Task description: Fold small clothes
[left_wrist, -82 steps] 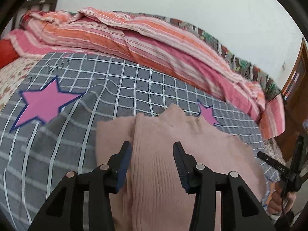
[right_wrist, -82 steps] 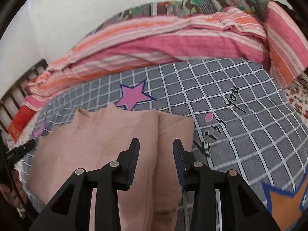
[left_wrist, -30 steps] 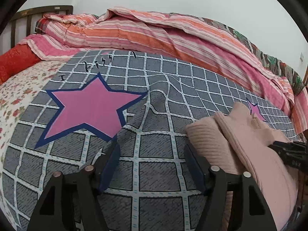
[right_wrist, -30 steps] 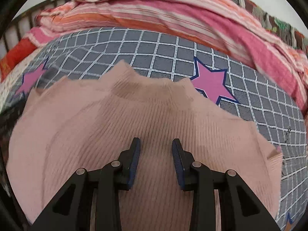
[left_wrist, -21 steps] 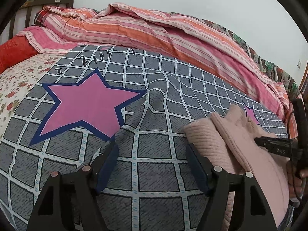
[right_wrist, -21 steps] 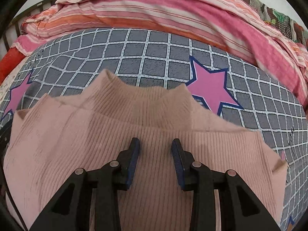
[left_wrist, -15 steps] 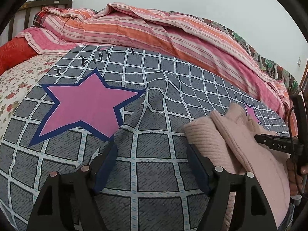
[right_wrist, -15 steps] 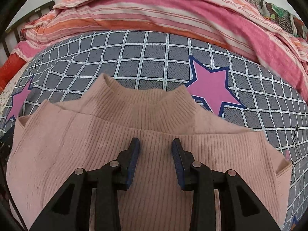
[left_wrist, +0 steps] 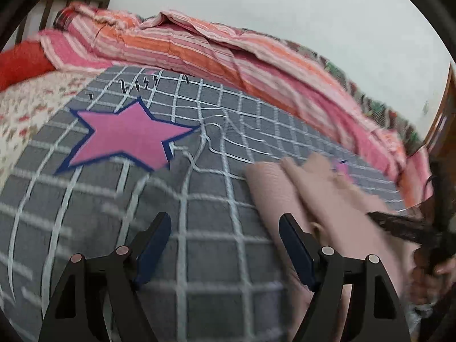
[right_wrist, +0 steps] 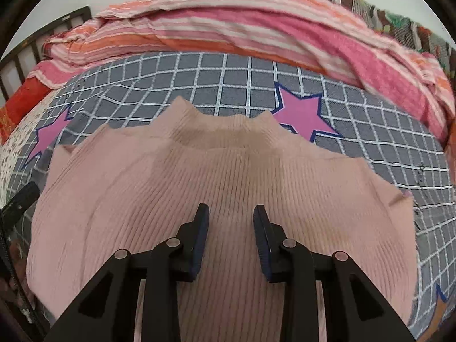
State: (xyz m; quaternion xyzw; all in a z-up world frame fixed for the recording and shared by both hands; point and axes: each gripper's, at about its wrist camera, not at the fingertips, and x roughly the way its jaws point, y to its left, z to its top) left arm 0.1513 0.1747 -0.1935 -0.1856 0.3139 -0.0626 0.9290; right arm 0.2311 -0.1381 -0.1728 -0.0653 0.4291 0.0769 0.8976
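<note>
A pale pink ribbed sweater [right_wrist: 222,188] lies flat on the grey checked bedspread [right_wrist: 233,77], collar pointing to the far side, sleeves folded in. My right gripper [right_wrist: 231,213] is open and empty, hovering over the sweater's middle. In the left wrist view the sweater [left_wrist: 327,199] is at the right, seen from its side edge. My left gripper [left_wrist: 225,222] is wide open and empty over bare bedspread [left_wrist: 199,199], its right finger just at the sweater's left edge. The right gripper's dark body [left_wrist: 399,225] shows over the sweater at the far right.
A striped pink and orange quilt [right_wrist: 256,20] is bunched along the far side of the bed. Pink stars [left_wrist: 125,136] mark the bedspread. A red pillow [left_wrist: 22,65] and a floral sheet [left_wrist: 25,105] lie at the left. A wooden headboard [right_wrist: 42,45] stands behind.
The left gripper swung off the sweater to the bedspread at its left side, then edged back toward it. The right gripper moved over the sweater's middle and pulled back a little.
</note>
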